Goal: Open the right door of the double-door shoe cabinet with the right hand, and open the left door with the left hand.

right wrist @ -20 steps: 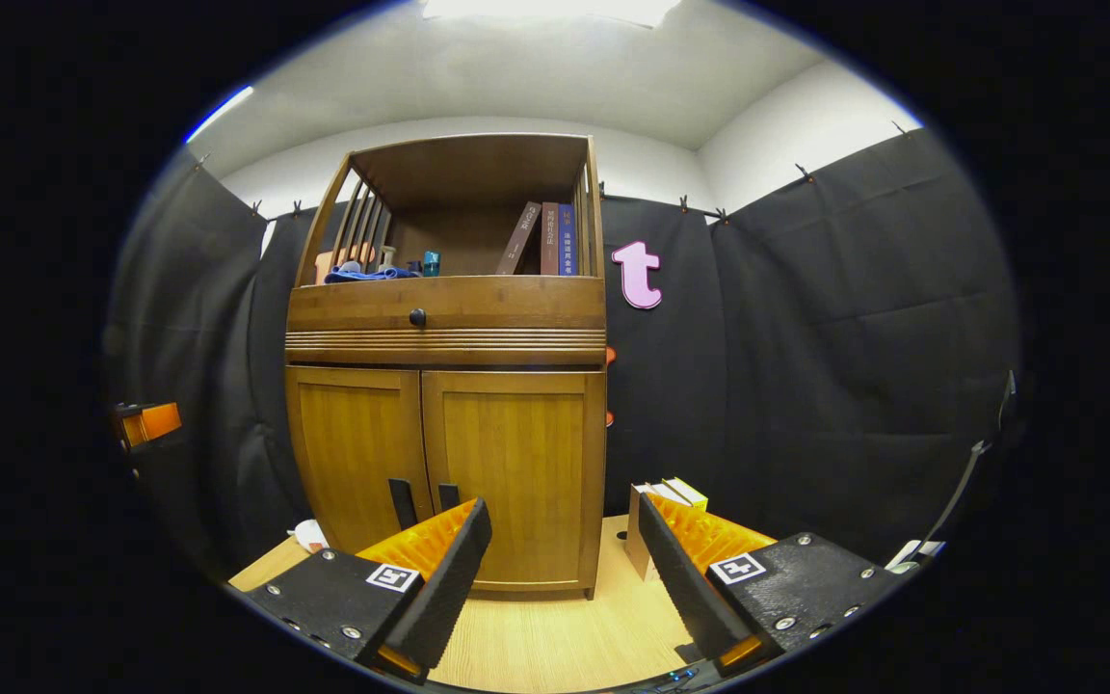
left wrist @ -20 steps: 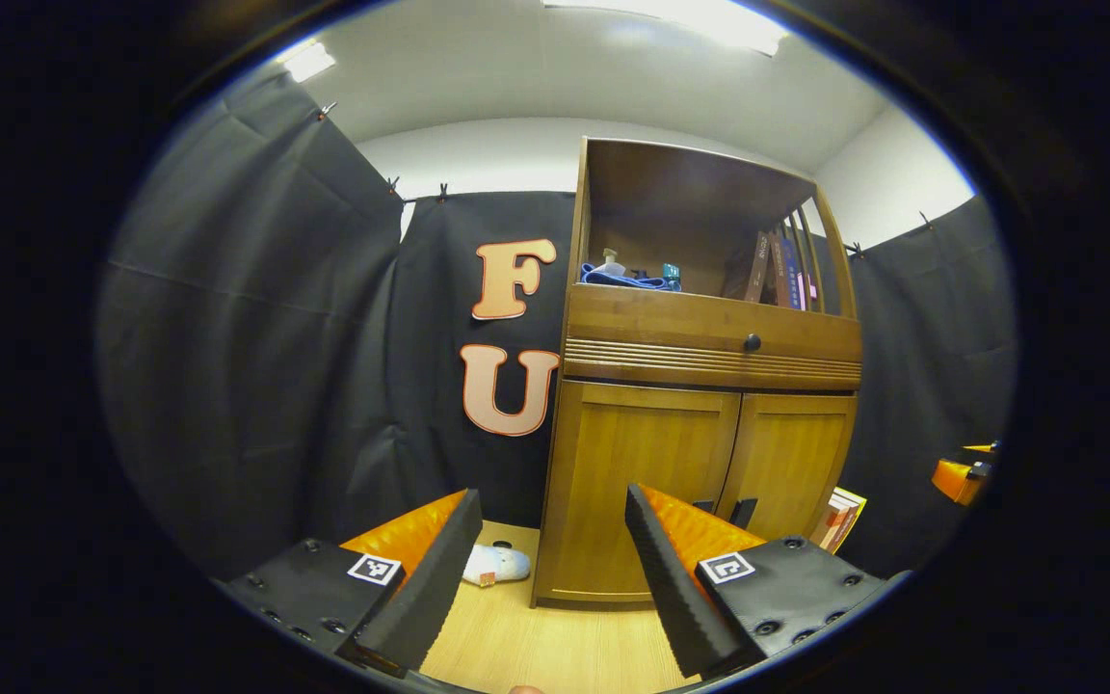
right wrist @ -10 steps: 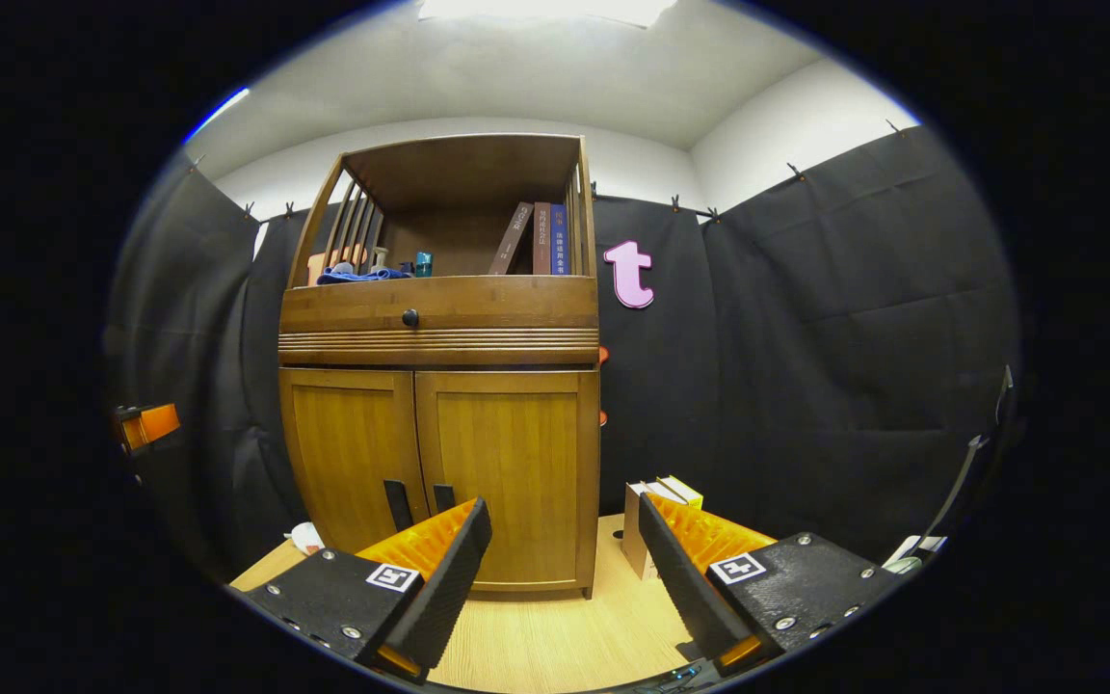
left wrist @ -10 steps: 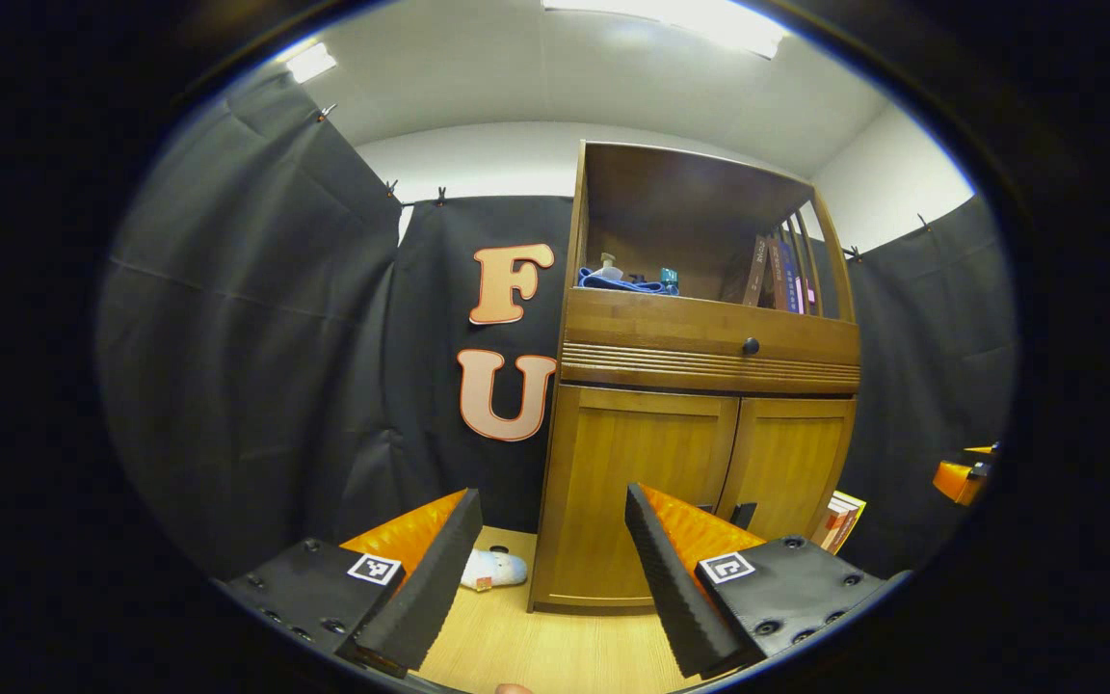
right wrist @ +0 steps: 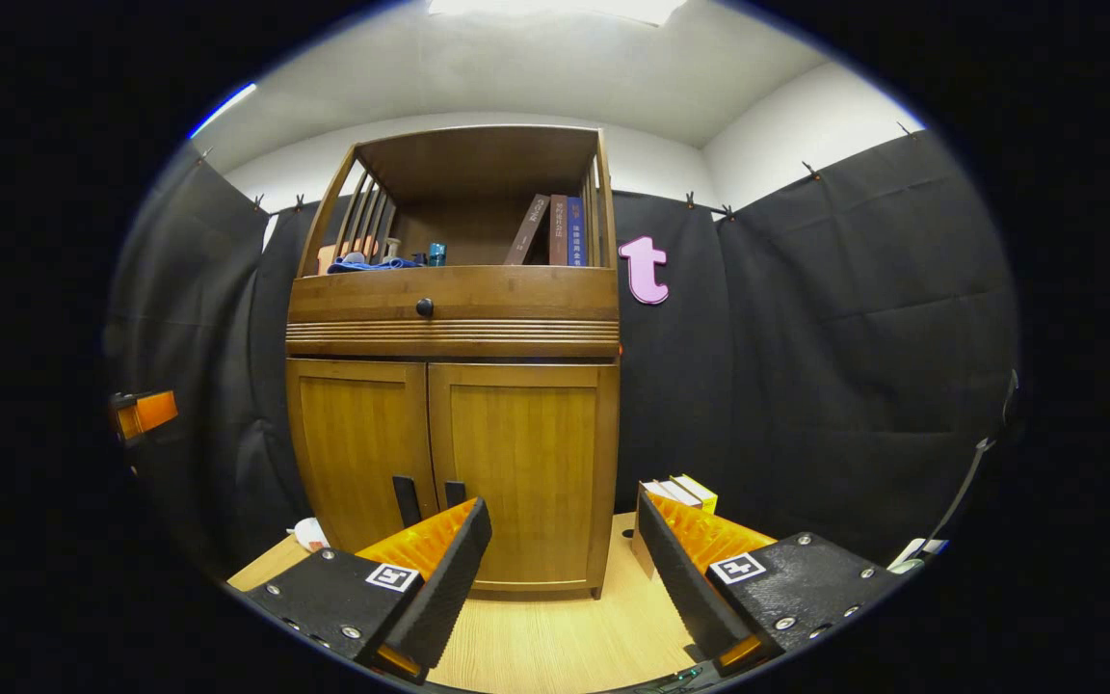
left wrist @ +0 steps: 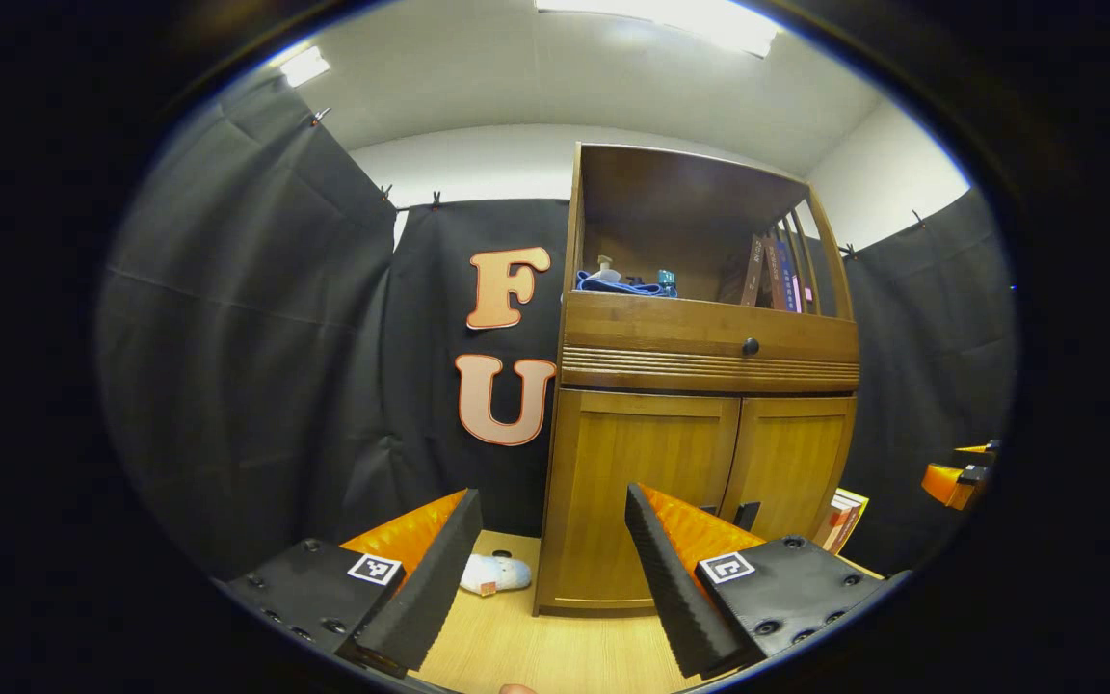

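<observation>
The tall brown wooden shoe cabinet (right wrist: 454, 386) stands on the pale wood-grain floor (right wrist: 555, 641) against the black cloth wall. Both of its lower doors are shut: the left door (right wrist: 357, 448) and the right door (right wrist: 516, 463) lie flush, meeting at the middle seam, where two dark upright handles (right wrist: 430, 496) sit side by side low on the doors. Above the doors runs a wide drawer front with a small dark round knob (right wrist: 425, 307), and above that an open shelf holds a few upright books (right wrist: 560, 231) at the cabinet's right end and a folded blue cloth (right wrist: 372, 263) at its left end.

In the right gripper view the right tongs (right wrist: 560, 554) hang released, fingers spread wide with nothing between them, short of the cabinet and pointing at its lower right corner. A small stack of boxes (right wrist: 680, 492) lies on the floor just right of the cabinet.

In the left gripper view the left tongs (left wrist: 550, 545) are likewise spread and empty, short of the cabinet (left wrist: 700, 424), facing its left front corner. A white slipper (left wrist: 495, 573) lies on the floor just left of the cabinet. The other tongs (left wrist: 955, 477) show far off to the cabinet's right.
</observation>
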`<move>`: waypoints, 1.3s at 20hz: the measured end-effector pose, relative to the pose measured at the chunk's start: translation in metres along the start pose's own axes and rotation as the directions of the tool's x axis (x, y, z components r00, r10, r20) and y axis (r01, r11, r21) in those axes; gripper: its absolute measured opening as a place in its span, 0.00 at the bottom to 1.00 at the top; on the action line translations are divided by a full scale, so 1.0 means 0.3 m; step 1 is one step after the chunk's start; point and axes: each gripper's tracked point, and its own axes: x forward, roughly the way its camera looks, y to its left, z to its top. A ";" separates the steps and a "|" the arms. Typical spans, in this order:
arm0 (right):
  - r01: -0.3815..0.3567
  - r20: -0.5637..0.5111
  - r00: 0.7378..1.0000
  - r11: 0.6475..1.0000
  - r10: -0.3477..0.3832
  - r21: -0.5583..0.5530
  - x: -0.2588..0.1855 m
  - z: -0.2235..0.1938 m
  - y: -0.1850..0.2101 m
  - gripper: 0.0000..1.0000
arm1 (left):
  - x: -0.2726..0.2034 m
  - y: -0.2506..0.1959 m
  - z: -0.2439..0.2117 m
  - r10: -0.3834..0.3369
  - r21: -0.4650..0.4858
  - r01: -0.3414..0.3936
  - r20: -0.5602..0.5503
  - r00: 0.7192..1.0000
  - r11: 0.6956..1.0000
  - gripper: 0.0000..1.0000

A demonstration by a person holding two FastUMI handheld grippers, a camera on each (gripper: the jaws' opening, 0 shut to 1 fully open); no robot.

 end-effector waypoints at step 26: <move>-0.167 -0.124 0.978 0.985 0.169 0.032 0.733 -0.495 0.461 0.92 | 0.061 0.233 -0.017 0.164 0.079 -0.162 -0.011 0.986 0.984 0.96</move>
